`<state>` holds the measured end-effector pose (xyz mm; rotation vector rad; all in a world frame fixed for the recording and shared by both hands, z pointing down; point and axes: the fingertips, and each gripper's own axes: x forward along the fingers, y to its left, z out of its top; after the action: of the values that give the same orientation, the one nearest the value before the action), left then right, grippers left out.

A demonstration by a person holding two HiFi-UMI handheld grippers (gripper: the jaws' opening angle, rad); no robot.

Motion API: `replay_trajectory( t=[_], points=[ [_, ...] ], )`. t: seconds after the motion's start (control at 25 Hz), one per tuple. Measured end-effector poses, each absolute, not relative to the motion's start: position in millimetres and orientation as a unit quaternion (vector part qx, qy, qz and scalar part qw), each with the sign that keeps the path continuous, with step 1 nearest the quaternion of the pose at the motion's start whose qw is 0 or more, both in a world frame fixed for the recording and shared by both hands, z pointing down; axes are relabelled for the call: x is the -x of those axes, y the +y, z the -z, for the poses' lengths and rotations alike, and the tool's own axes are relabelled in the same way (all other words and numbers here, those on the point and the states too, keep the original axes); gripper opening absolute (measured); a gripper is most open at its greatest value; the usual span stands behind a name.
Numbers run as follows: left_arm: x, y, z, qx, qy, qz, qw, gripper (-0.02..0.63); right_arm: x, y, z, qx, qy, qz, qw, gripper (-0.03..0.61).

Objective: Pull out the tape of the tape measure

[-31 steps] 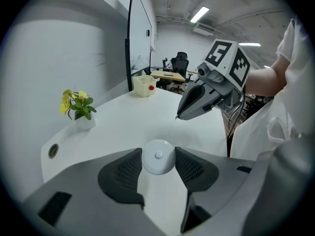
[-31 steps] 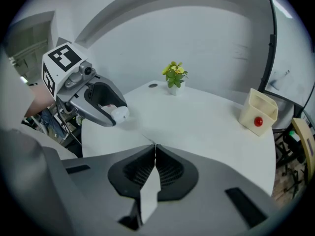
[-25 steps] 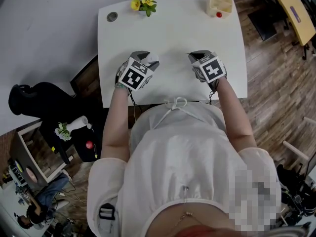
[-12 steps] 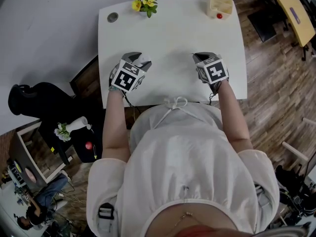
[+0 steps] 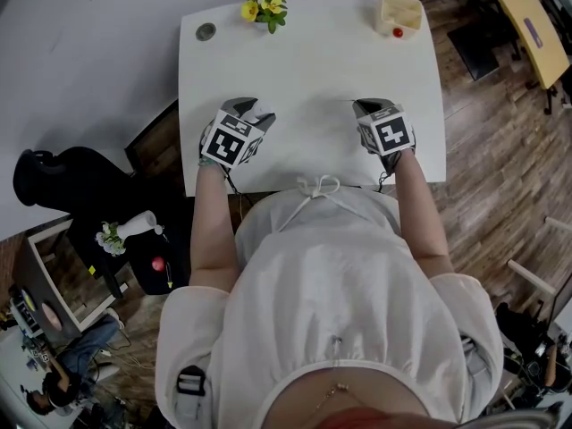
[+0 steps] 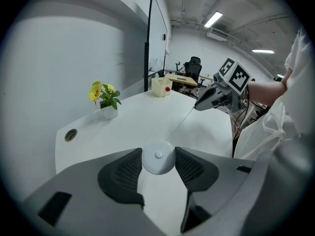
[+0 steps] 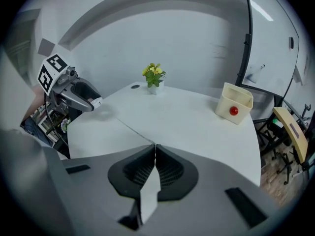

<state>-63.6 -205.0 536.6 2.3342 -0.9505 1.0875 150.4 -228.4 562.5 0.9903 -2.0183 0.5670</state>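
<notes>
Head view: over the white rectangular desk, the left gripper and right gripper hang well apart. Left gripper view: jaws pinching the round white tape measure case, and its thin tape stretches straight out toward the right gripper. Right gripper view: jaws pressed together on the tape's white end strip, the line running back leftward across the desk.

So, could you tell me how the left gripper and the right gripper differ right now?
The left gripper has its jaws apart, clamped on the round white tape measure case; the right gripper has its jaws pressed together on the thin tape end. The left gripper holds a bulky body, the right gripper a flat strip. Both hold the same tape measure, with its tape stretched between them over the white table.
</notes>
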Motion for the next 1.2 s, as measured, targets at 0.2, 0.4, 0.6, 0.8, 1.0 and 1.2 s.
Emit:
replay_trajectory(
  t=[0.2,0.4,0.6,0.8,1.0,1.2],
  points=[
    [67.0,-206.1,-535.2,-0.830,-0.350,-0.384,0.204,0.227,-150.0,-229.0,-557.5,-0.399,-0.796,-0.228,0.395,0.011],
    [84.7,-208.7,-534.8,-0.817,-0.372,-0.391,0.202,0.227,-169.7,-233.9,-559.0,-0.426,-0.781,-0.230,0.396,0.009],
    [92.9,-208.7,-531.8,-0.815,-0.385,-0.379,0.210,0.227,-182.1,-237.9,-558.1,-0.439,-0.777,-0.236,0.383,0.009],
    [88.1,-209.8,-533.6,-0.817,-0.381,-0.379,0.210,0.227,-187.5,-240.0,-559.3,-0.446,-0.773,-0.230,0.389,0.009],
    [85.8,-209.3,-535.4,-0.818,-0.377,-0.379,0.214,0.227,-193.4,-239.2,-562.8,-0.451,-0.767,-0.229,0.396,0.009],
    [103.2,-213.7,-536.9,-0.802,-0.398,-0.385,0.223,0.227,-209.0,-243.9,-561.2,-0.468,-0.751,-0.216,0.412,0.009]
  ],
)
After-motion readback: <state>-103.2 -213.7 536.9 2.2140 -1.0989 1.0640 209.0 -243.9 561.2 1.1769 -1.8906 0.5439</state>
